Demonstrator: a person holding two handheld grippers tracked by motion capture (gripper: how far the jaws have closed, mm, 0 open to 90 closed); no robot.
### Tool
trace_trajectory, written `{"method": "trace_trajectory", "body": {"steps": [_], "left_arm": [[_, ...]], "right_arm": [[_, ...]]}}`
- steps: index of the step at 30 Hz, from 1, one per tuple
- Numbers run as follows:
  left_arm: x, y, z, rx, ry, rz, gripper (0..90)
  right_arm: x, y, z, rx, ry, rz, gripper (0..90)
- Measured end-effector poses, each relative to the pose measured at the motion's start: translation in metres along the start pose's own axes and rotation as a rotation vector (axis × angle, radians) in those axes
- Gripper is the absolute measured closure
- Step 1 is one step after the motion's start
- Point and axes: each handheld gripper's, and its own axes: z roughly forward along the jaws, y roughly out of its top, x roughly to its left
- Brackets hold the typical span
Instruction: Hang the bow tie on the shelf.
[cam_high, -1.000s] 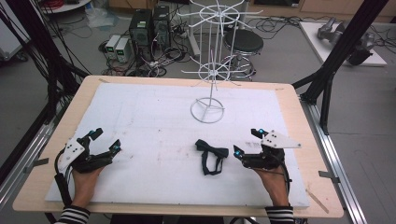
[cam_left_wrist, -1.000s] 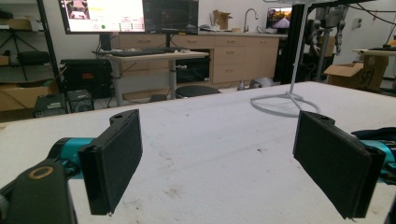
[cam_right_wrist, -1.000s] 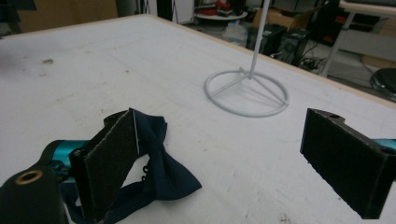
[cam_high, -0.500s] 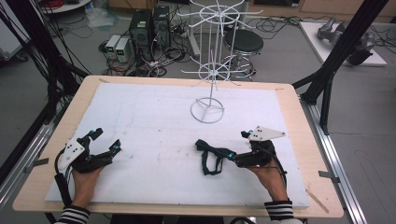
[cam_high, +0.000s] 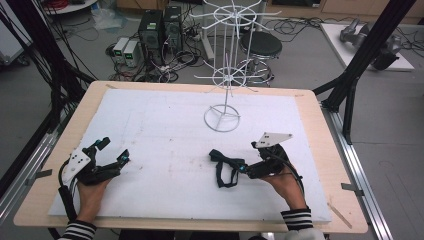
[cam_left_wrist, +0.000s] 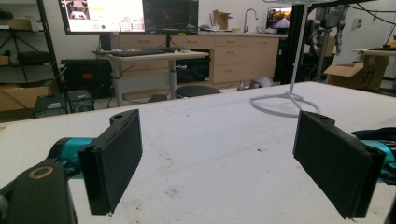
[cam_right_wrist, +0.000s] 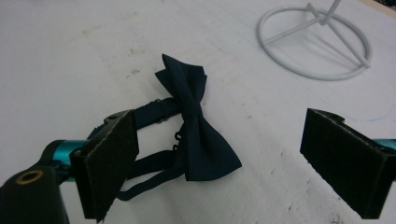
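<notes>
A dark navy bow tie (cam_high: 223, 160) with its strap loop lies flat on the white table cover (cam_high: 165, 130), right of centre. My right gripper (cam_high: 248, 158) stands open just right of it, fingers pointing left. In the right gripper view the bow tie (cam_right_wrist: 195, 122) lies close ahead, its near wing reaching in between the two black pads (cam_right_wrist: 111, 161) of that gripper (cam_right_wrist: 226, 163); neither pad touches it. My left gripper (cam_high: 113, 150) rests open near the front left of the table with nothing between its pads (cam_left_wrist: 113, 156).
A white wire display stand (cam_high: 221, 119) rises behind the bow tie, its round base on the cover and hook rings higher up; its base (cam_right_wrist: 314, 44) shows ahead and to the right in the right gripper view. The wooden table edge (cam_high: 320, 125) borders the cover.
My right gripper has moved left toward the bow tie and tilted, so its jaws now flank the tie's near end. The left gripper and the bow tie have stayed put.
</notes>
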Motion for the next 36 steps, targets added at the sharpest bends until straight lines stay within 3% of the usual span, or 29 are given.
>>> {"method": "trace_trajectory", "body": {"steps": [7,14,27,36], "left_arm": [[0.000,0.000,0.000,-0.001,0.000,-0.003,16.1],[0.000,0.000,0.000,-0.002,0.001,-0.003,16.2],[0.000,0.000,0.000,-0.003,0.002,-0.002,16.2],[0.000,0.000,0.000,-0.003,0.002,-0.004,16.2]], "right_arm": [[0.002,0.006,0.008,0.061,0.032,-0.044,15.2],[-0.001,0.006,0.015,0.098,0.067,-0.029,16.6],[0.001,0.005,0.030,0.206,0.089,-0.029,24.8],[0.004,0.006,0.038,0.276,0.091,-0.073,35.0]]}}
